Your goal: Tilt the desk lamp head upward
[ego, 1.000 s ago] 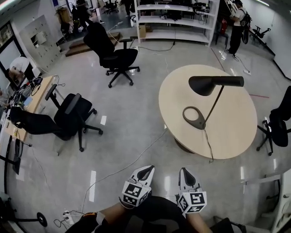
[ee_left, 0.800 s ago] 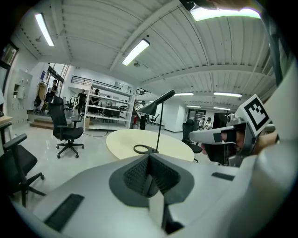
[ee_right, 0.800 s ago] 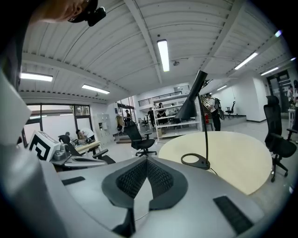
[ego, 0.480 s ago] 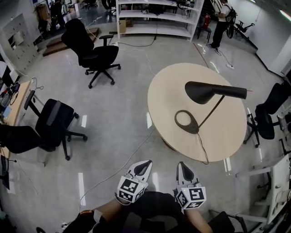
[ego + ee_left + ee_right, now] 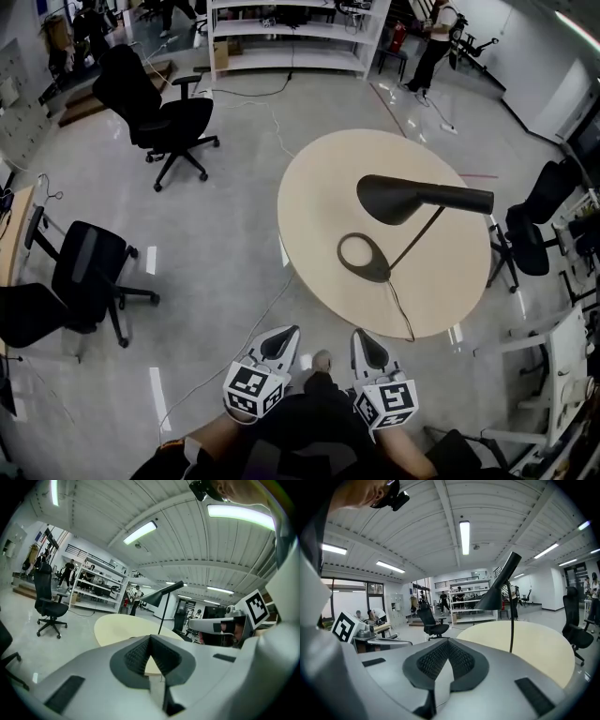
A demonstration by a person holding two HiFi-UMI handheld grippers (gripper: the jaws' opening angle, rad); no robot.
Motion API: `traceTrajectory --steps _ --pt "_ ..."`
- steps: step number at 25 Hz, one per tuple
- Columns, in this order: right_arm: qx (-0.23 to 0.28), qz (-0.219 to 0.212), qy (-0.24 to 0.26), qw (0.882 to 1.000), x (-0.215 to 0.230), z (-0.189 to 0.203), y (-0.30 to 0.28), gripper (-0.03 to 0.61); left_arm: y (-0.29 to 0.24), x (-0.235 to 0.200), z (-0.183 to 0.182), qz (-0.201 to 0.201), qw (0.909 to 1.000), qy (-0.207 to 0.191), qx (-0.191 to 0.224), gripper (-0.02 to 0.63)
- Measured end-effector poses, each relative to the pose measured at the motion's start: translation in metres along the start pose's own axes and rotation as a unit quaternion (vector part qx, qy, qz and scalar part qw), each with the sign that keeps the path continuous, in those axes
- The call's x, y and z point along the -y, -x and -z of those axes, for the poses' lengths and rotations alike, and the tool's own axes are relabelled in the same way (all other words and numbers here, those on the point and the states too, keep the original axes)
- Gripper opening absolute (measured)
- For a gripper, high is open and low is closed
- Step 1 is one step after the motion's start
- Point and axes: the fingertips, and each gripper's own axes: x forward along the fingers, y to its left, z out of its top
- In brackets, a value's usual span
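Observation:
A black desk lamp stands on a round beige table (image 5: 319, 183). Its ring base (image 5: 364, 257) rests near the table's middle, and a thin stem leans up to the cone head (image 5: 394, 200), whose arm runs out to the right. My left gripper (image 5: 281, 337) and right gripper (image 5: 362, 340) are held side by side close to my body, short of the table's near edge, both shut and empty. The left gripper view shows its gripper (image 5: 150, 639) with the lamp head (image 5: 161, 594) far ahead. Past the right gripper (image 5: 447, 644), the lamp head (image 5: 499, 596) hangs over the table (image 5: 534, 644).
Black office chairs stand at the far left (image 5: 155, 103), near left (image 5: 80, 281) and right of the table (image 5: 534, 225). White shelving (image 5: 291, 33) and a standing person (image 5: 433, 37) are at the back. The lamp cord (image 5: 398, 314) trails off the table's near edge; a cable (image 5: 234, 352) crosses the floor.
The table and lamp have shifted left and nearer in the head view as I moved toward them. Both grippers stay shut and close to my body.

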Motion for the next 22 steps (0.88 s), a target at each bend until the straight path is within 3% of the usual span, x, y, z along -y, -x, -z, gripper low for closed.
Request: traceTrajectory --steps 12,22 --pt "0.054 -0.125 0.058 0.989 0.066 -0.118 -0.042 0.014 -0.113 0.005 -0.077 0.001 0.9994 0.016 0.03 0.048" --pt "0.151 -0.147 0.121 0.97 0.169 -0.247 -0.013 0.014 -0.218 0.026 -0.134 0.034 0.9931 0.088 0.07 0.049"
